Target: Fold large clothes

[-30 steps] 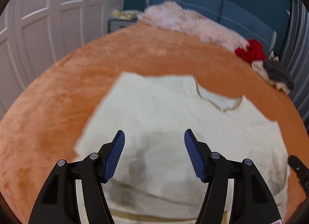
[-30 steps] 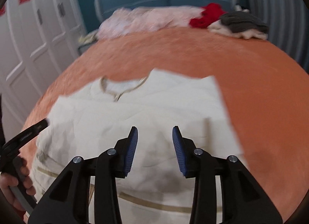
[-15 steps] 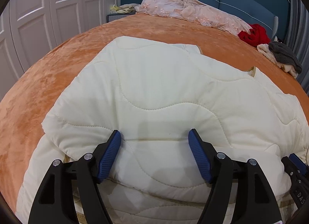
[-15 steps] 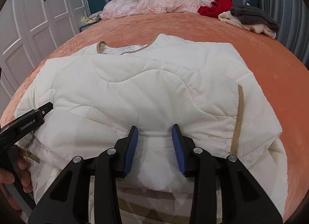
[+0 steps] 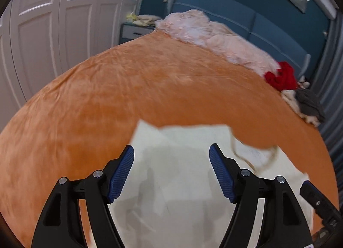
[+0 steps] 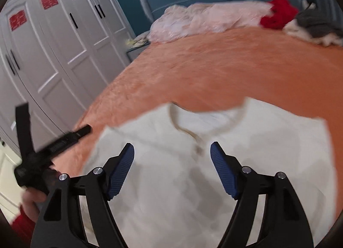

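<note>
A cream quilted jacket [image 5: 182, 183] lies on the orange bedspread [image 5: 107, 102], folded into a compact shape with its tan-trimmed collar [image 6: 193, 132] towards the headboard. It also shows in the right wrist view [image 6: 246, 173]. My left gripper [image 5: 171, 173] is open and empty, raised above the jacket's left part. My right gripper [image 6: 171, 173] is open and empty, raised above the jacket near the collar. The left gripper also shows at the left in the right wrist view [image 6: 53, 143], held in a hand. Both views are motion-blurred.
A pink blanket [image 5: 214, 36], a red garment [image 5: 280, 76] and a grey and white pile [image 5: 306, 104] lie by the blue headboard [image 5: 235, 14]. White wardrobe doors [image 6: 53, 55] stand along the left. A bedside table [image 5: 135, 31] is at the far left corner.
Both grippers have lifted up and away from the jacket; half a second ago they were low against it. The right gripper's jaws have opened wider. The jacket stays on the bed.
</note>
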A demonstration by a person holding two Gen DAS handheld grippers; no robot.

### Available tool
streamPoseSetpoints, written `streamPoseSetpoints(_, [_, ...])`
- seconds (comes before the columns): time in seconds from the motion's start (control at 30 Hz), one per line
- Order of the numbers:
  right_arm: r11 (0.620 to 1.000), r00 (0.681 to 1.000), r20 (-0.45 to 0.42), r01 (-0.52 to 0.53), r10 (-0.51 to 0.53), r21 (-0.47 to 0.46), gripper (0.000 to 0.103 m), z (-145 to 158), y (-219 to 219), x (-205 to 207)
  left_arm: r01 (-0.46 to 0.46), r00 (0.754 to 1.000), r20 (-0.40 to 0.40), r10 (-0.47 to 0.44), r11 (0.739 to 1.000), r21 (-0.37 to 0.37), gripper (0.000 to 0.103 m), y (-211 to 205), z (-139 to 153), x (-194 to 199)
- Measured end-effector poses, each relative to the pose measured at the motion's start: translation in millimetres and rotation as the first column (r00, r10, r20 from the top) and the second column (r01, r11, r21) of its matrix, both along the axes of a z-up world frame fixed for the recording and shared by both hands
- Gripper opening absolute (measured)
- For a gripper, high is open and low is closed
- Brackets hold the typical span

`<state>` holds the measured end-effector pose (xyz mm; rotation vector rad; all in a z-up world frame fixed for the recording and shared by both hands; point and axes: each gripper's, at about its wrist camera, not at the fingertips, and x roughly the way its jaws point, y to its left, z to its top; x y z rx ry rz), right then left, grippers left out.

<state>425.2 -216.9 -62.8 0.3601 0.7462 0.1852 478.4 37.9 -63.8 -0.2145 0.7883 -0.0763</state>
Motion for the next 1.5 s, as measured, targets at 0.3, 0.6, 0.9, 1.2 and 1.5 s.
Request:
streamPoseSetpoints(0.3, [0.998,0.968,-0.248,-0.014,0.028,0.056,0.071,-77,38,142,-0.054,0.986,-0.156,0.054,0.999,0.0,0.071,5,-87,64])
streamPoseSetpoints(0.6, [0.999,0.976,-0.214,-0.04,0.032,-0.034,0.004,-109,46,133,-0.056,0.995,-0.086,0.059,0.998,0.031,0.076,2,-99,56])
streamPoseSetpoints(0.9, [0.991,0.986,-0.105,0.131,-0.13,0.003,0.01,-68,-8,91,-0.062,0.991,-0.109,0.073,0.993,0.096,0.075,-4,-95,60])
streamPoseSetpoints(1.2, [0.94,0.938,-0.078,0.333,-0.338,-0.072,0.069,-37,-160,-2,0.224,0.975,0.033,-0.222,0.97,-0.093,0.075,-71,-7,26])
streamPoseSetpoints(1.5, [0.94,0.938,-0.161,0.326,-0.307,0.102,0.04,-65,-204,17,0.421,0.887,-0.145,-0.438,0.897,-0.134,0.075,-238,-36,70])
